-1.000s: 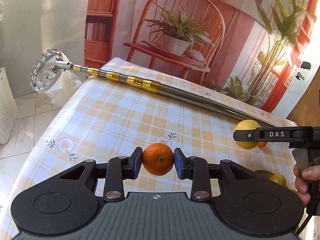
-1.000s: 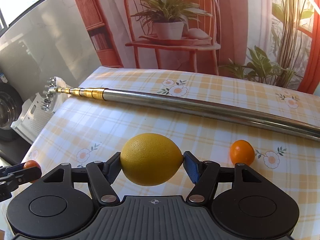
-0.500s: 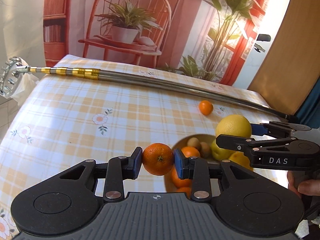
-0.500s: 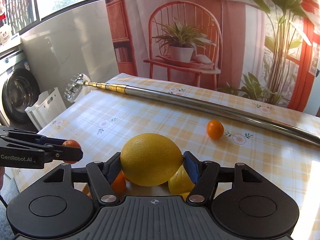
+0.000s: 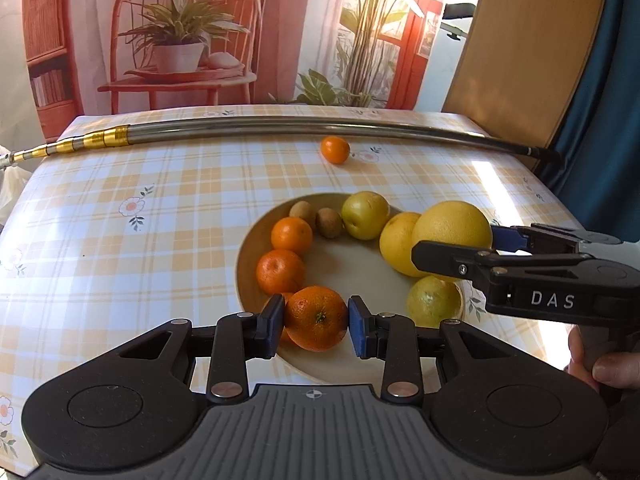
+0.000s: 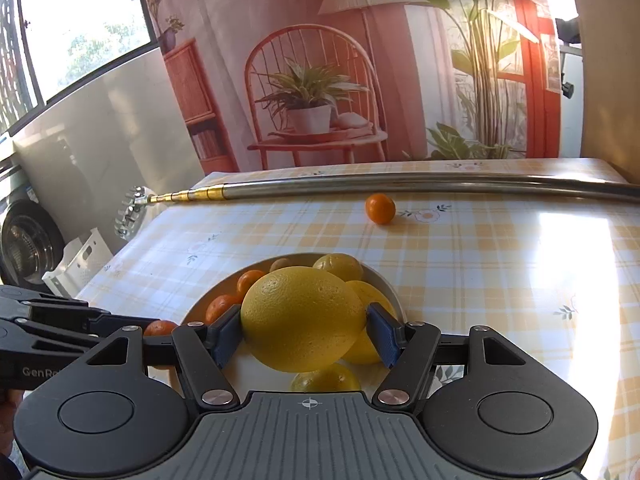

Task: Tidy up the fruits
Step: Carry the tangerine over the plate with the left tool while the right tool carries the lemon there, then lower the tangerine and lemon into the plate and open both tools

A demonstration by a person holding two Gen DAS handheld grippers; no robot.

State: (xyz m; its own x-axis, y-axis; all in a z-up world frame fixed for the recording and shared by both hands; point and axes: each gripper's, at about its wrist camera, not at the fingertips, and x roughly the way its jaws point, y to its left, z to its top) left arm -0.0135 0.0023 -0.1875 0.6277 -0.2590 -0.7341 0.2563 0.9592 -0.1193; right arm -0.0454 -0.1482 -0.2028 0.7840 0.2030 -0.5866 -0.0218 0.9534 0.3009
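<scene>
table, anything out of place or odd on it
One small orange sits alone on the cloth, apart from the fruit in the bowl. A long metal pole also lies across the far side, odd beside a fruit bowl.

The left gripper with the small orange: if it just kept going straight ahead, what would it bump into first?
Probably the two oranges on the bowl's left side, just beyond the left gripper and its held orange. Its height above them is unclear, so it might pass over.
</scene>
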